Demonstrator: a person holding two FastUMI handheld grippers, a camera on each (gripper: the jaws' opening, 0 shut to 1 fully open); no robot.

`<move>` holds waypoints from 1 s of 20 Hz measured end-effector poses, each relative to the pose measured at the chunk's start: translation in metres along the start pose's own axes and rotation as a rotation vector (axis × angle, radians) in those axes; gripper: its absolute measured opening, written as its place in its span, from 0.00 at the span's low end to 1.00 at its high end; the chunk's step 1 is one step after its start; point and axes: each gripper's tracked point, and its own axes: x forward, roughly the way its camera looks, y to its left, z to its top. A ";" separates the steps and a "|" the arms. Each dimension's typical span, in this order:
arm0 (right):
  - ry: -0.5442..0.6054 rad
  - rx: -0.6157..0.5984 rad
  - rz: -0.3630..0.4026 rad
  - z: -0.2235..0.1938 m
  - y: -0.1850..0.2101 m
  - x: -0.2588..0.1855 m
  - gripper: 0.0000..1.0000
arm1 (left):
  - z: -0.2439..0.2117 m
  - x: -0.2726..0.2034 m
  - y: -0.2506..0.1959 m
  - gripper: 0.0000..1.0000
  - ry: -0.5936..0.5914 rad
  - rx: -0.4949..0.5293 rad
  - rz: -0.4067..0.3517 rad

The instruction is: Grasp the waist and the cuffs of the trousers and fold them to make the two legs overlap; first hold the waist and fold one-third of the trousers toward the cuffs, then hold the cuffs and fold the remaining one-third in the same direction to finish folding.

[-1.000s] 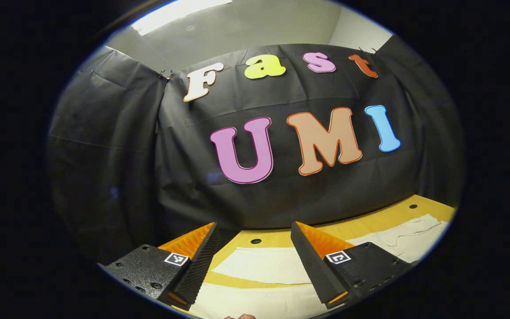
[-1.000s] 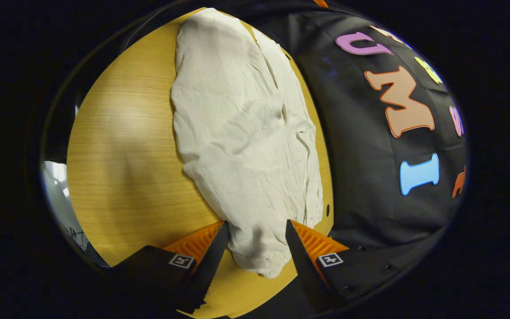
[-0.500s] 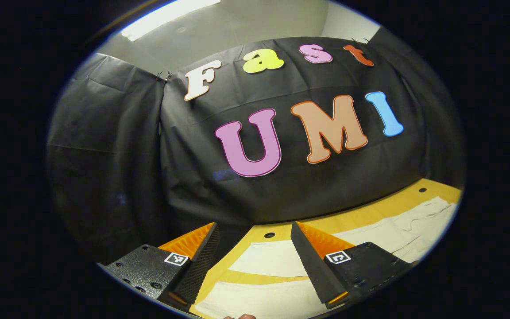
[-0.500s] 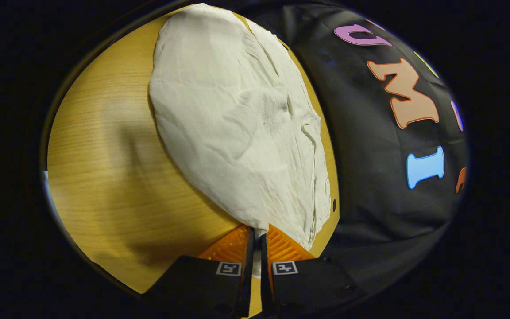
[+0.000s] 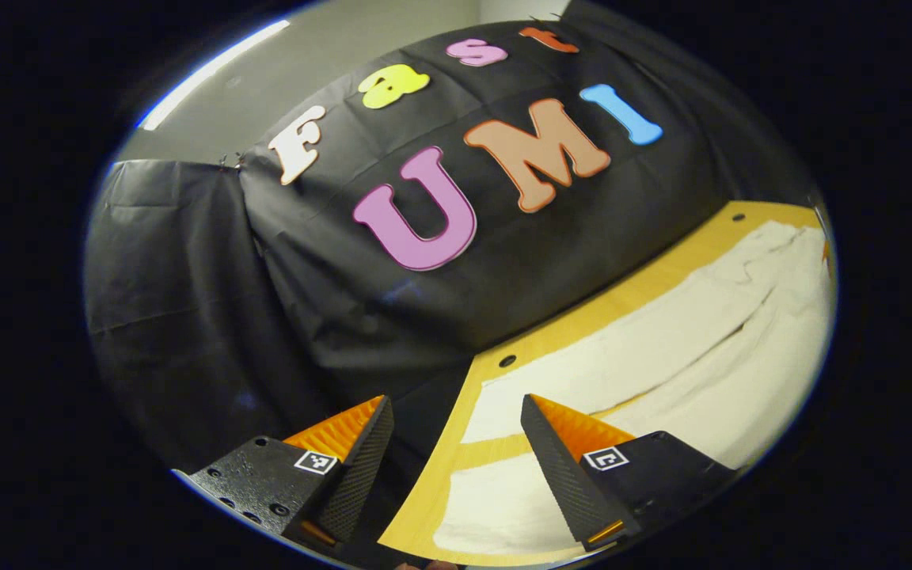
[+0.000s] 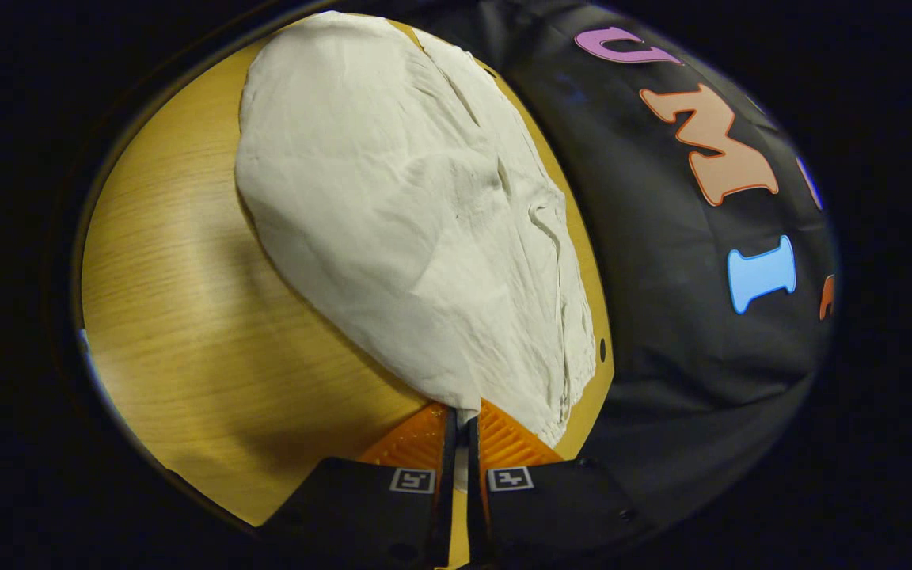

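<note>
A: Where can you pass on the right?

B: You have bare desk [image 6: 187, 317] along the near side of the trousers [image 6: 408, 222]; nothing stands on it.

A: And the far side?

B: Tight. The trousers run close to the desk's far edge, and the black cloth wall [image 6: 662, 332] hangs right behind it.

A: On the left?

B: Your left hand-held gripper [image 5: 456, 443] hangs with its 2 fingers apart over the desk's end. A thin bare strip [image 5: 495, 451] shows between the 2 legs there; the cloth wall closes off the space beyond.

trousers [image 6: 408, 222] on table [image 6: 179, 317], along its far edge, wall [image 6: 685, 340] behind
</note>
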 end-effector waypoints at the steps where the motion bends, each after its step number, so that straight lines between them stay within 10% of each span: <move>1: 0.004 0.012 -0.001 0.000 -0.001 0.000 0.05 | -0.015 -0.004 -0.010 0.96 0.027 0.032 -0.031; 20: 0.016 -0.023 -0.042 0.002 -0.001 -0.001 0.10 | -0.197 -0.068 -0.090 0.98 0.388 0.396 -0.508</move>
